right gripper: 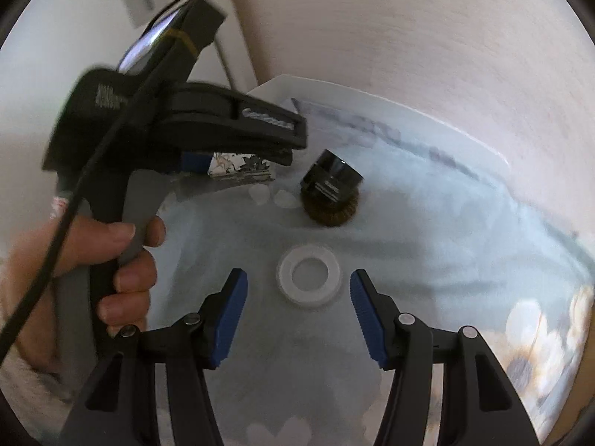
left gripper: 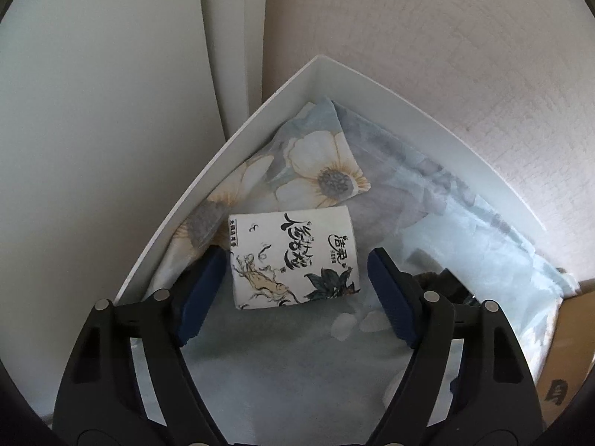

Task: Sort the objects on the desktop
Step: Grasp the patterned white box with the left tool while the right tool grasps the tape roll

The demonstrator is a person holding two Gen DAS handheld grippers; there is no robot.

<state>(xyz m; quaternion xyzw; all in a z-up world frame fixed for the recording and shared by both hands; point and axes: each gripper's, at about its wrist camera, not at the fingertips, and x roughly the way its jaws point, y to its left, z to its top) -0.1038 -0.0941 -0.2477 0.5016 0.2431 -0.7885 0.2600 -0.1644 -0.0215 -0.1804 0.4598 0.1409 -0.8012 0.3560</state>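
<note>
Floral cloth (left gripper: 319, 171) lines the white tray (left gripper: 208, 186). Left gripper (left gripper: 297, 278) is spread wide around the tissue pack (left gripper: 293, 260), pads clear of it. Right gripper (right gripper: 297, 319) gapes empty just short of the translucent tape ring (right gripper: 308, 277); a black-capped brush (right gripper: 331, 189) lies beyond.

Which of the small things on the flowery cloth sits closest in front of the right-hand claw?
The white ring. It lies flat just ahead of the open right gripper; the black brush and the printed tissue pack are farther off.
</note>
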